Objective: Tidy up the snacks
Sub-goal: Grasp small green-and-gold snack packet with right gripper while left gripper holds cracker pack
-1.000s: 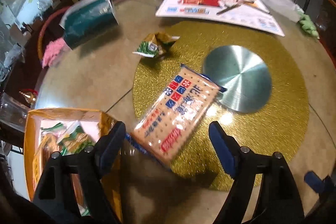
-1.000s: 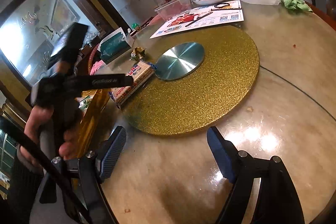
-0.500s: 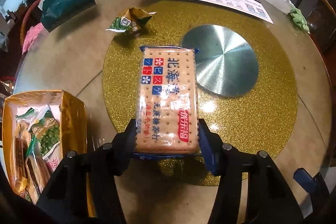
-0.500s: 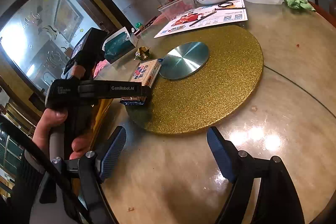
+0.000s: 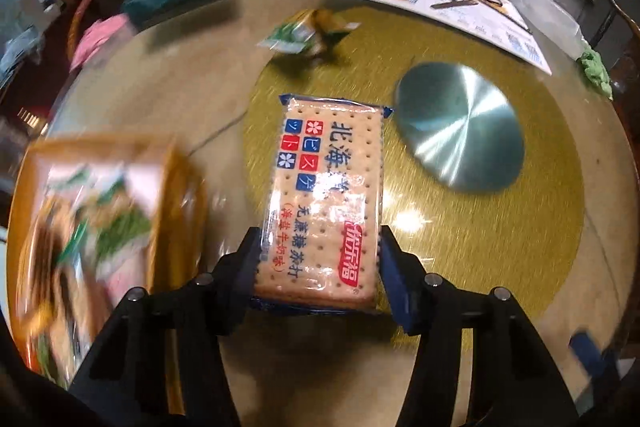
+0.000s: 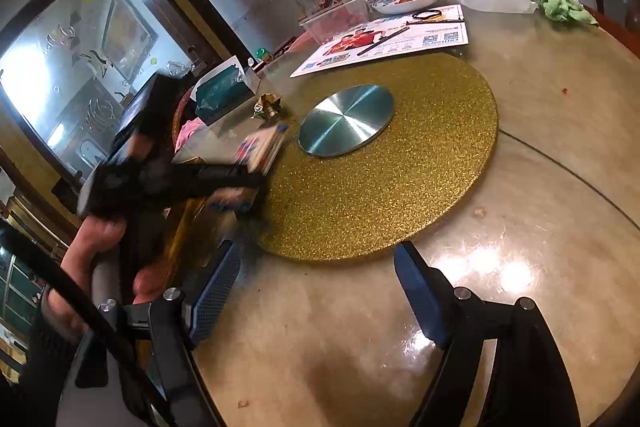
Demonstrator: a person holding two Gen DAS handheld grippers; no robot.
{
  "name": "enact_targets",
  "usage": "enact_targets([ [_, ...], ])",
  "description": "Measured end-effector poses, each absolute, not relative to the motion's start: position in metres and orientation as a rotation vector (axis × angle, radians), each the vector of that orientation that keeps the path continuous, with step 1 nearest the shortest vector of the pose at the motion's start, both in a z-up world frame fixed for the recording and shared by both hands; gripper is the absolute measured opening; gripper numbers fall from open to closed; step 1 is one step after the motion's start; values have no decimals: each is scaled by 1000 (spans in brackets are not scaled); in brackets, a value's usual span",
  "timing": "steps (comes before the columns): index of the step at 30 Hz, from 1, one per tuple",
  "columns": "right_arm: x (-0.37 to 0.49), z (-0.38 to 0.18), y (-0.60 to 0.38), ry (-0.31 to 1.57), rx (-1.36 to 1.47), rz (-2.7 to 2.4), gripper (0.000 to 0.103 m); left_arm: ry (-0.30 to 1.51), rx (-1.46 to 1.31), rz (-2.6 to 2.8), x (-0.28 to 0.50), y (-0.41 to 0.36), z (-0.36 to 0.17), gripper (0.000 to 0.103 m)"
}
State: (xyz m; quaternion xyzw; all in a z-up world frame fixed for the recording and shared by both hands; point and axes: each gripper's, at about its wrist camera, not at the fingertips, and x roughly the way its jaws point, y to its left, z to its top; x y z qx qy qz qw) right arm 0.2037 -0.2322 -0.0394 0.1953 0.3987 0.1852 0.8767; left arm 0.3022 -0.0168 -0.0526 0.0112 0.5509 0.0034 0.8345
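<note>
The cracker pack (image 5: 322, 203) reads "北海" in blue and "优乐福" on red

Dim warm indoor light, glare on the glossy table (image 6: 472, 267), motion blur at left, fisheye-curved dark edges

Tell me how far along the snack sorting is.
Done: several packets already lie in the yellow box. In hand: the left gripper is shut on the cracker pack. Left: box that pack, then the small green packet on the table. The right gripper is open, empty.
</note>
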Motion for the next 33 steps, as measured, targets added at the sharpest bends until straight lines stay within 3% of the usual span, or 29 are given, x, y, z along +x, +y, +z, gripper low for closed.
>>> enact_targets([
  [12, 252, -24, -189, 959, 311, 561, 80, 1079, 63, -49, 137, -24, -52, 57],
  [26, 431, -36, -121, 1148, 417, 482, 80, 1049, 29, -55, 122, -17, -52, 57],
  [33, 471, -51, -93, 1183, 451, 502, 79, 1057, 27, -50, 120, -12, -51, 57],
])
